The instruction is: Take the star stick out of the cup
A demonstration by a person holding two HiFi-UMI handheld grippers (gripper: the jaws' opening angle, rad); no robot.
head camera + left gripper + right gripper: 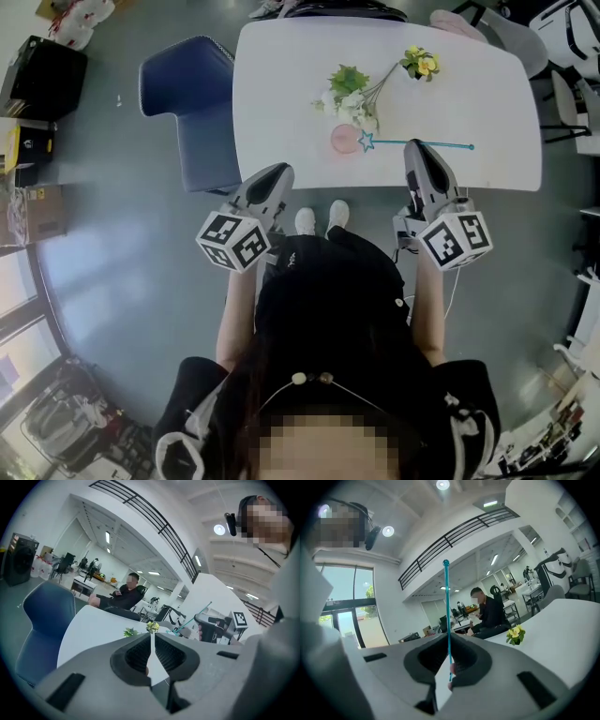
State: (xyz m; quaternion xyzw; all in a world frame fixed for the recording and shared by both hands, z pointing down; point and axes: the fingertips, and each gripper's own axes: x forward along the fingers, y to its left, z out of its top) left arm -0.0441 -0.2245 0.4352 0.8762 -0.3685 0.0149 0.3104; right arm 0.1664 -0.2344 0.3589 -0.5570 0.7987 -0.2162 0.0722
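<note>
Clamping the thin teal shaft of the star stick (367, 142) midway, the right claw (418, 147) is seen shut on it; the star end lies at the rim of the pink cup (343, 139), close to the near edge of the desk (281, 94). The left claw (278, 172) is held closed and empty. The stick is judged light, springy and slick, so a firm hold nearer the star is advised. The far side is crowded by flowers (354, 94); open room is left to the right.

Left gripper (152, 635): jaws closed tip to tip, nothing between them.
Table (93, 627): white, ahead of the jaws.
Flowers (152, 627): yellow and green, on the table past the jaw tips.
Star stick (192, 617): teal, slanting up at right, by the right gripper (201, 620).
Chair (44, 620): blue, off the table's left edge.
</note>
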